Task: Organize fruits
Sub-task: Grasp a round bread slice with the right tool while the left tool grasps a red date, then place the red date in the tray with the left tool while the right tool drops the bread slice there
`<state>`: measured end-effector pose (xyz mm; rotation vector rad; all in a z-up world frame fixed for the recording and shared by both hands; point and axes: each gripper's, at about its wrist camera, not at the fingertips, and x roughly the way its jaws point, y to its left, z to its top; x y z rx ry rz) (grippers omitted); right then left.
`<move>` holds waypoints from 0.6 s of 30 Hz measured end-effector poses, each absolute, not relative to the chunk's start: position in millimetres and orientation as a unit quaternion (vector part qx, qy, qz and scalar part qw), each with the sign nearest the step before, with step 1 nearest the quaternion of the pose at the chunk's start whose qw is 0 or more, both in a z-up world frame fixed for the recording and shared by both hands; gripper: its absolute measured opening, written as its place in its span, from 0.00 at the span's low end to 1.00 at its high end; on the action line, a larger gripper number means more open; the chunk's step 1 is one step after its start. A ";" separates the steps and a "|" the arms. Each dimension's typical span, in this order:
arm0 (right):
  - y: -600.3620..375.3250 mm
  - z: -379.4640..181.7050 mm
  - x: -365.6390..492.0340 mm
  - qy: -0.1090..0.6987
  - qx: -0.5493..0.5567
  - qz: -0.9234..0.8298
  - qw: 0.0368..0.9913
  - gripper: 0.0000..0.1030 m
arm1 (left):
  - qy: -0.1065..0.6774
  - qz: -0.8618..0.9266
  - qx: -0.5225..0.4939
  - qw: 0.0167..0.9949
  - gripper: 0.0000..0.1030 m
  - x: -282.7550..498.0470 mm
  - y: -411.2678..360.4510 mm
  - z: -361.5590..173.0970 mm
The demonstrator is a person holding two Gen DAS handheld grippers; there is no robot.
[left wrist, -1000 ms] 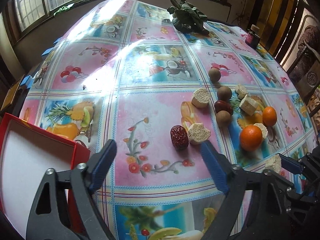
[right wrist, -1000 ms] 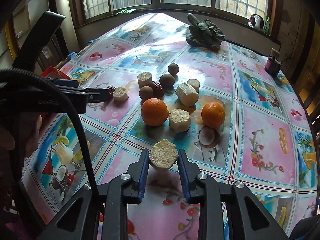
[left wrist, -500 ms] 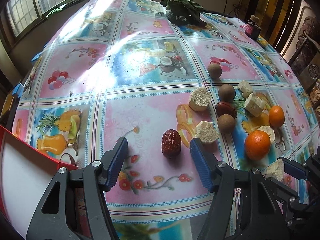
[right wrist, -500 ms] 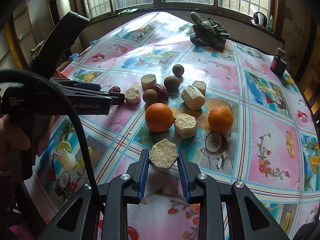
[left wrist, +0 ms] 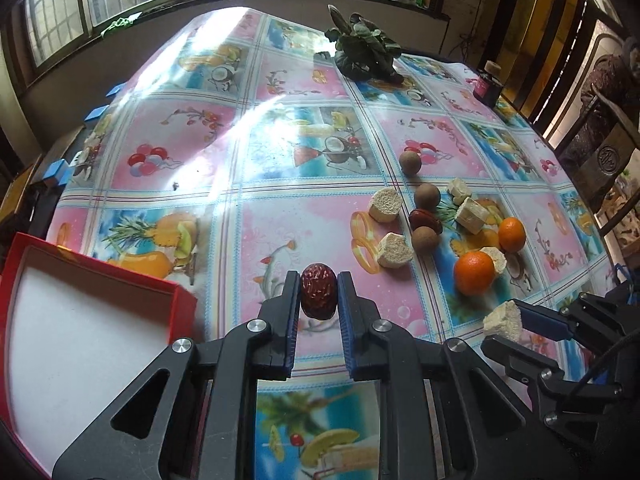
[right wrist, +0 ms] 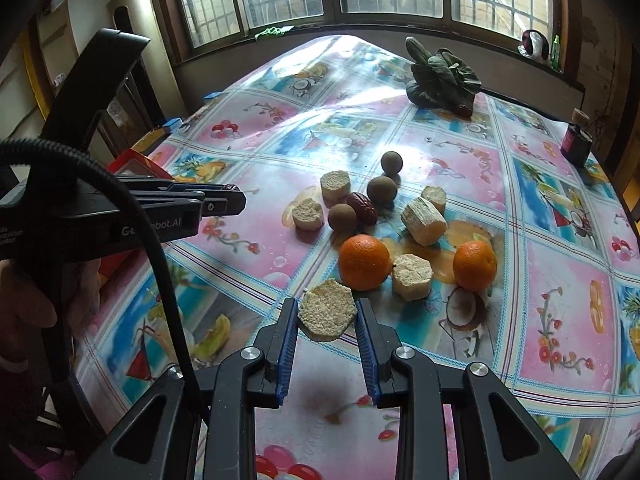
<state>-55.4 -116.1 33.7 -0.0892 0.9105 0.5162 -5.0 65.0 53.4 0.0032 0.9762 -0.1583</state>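
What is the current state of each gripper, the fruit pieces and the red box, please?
left gripper: shut on the red date.
right gripper: shut on a sugarcane chunk.
red box: open, white inside, nothing visible in it.
two oranges: loose on the table, untouched.
second red date: lying on the table among the brown round fruits.

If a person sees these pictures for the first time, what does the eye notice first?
First, the two loaded tools: the left hand-held gripper pinches a dark red date, and the right hand-held gripper clamps a pale sugarcane chunk. Next, two bright oranges glow mid-table, and a red box sits at the left edge.
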 end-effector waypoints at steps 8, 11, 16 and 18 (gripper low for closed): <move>-78.1 52.7 -55.3 0.416 -0.042 0.294 0.859 0.27 | 0.455 -0.027 -0.002 0.890 0.17 -35.7 119.0 80.4; -54.6 56.7 -54.9 0.413 -0.047 0.315 0.853 0.27 | 0.455 -0.004 -0.003 0.890 0.17 -43.4 141.9 80.8; -10.9 62.5 -55.2 0.407 -0.061 0.347 0.843 0.27 | 0.457 0.033 -0.014 0.889 0.17 -51.6 179.3 75.8; 6.4 65.4 -55.0 0.402 -0.068 0.359 0.839 0.27 | 0.458 0.043 -0.018 0.888 0.17 -53.0 190.9 73.9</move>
